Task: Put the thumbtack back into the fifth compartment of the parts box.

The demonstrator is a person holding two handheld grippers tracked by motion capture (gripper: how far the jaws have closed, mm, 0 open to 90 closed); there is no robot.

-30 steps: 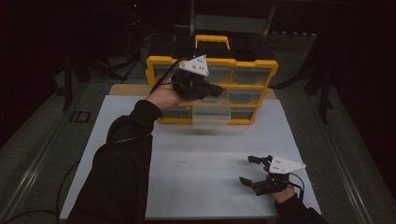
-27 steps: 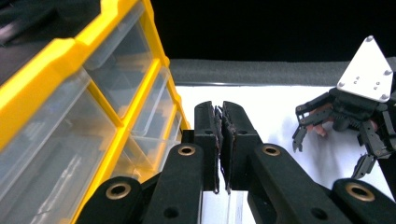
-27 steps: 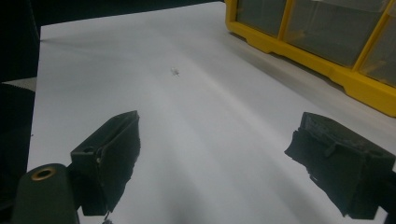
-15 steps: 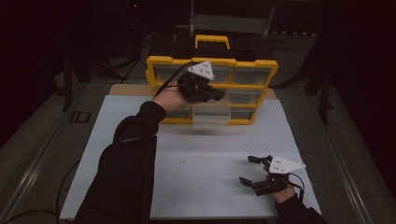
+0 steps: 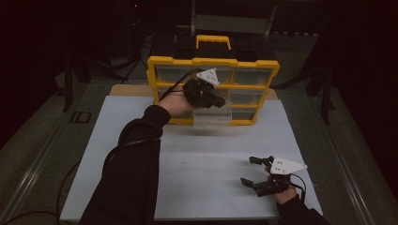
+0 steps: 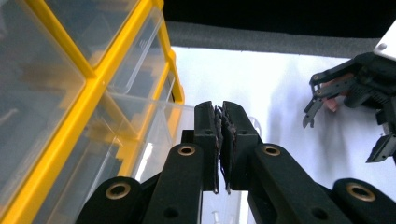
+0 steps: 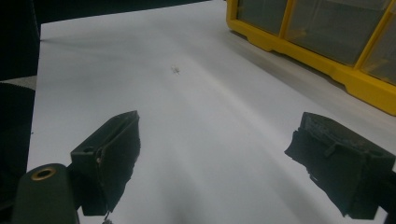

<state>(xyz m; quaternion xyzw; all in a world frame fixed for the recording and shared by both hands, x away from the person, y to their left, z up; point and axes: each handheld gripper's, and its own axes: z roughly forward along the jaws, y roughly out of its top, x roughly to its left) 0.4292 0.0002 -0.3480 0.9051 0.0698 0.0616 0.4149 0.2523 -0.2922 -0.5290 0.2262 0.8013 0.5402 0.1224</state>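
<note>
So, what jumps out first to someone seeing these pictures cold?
The yellow organizer with clear drawers, standing at the far edge of the white mat, catches the eye first. One clear drawer sticks out of its lower row, with the left tongs shut just above it. The right tongs lie open near the mat's front right corner.

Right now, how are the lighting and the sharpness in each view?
High view: dark room, only the white table lit. Left gripper view: bright, organizer slightly soft up close. Right gripper view: fingers blurred, shadows soft on the table.
</note>
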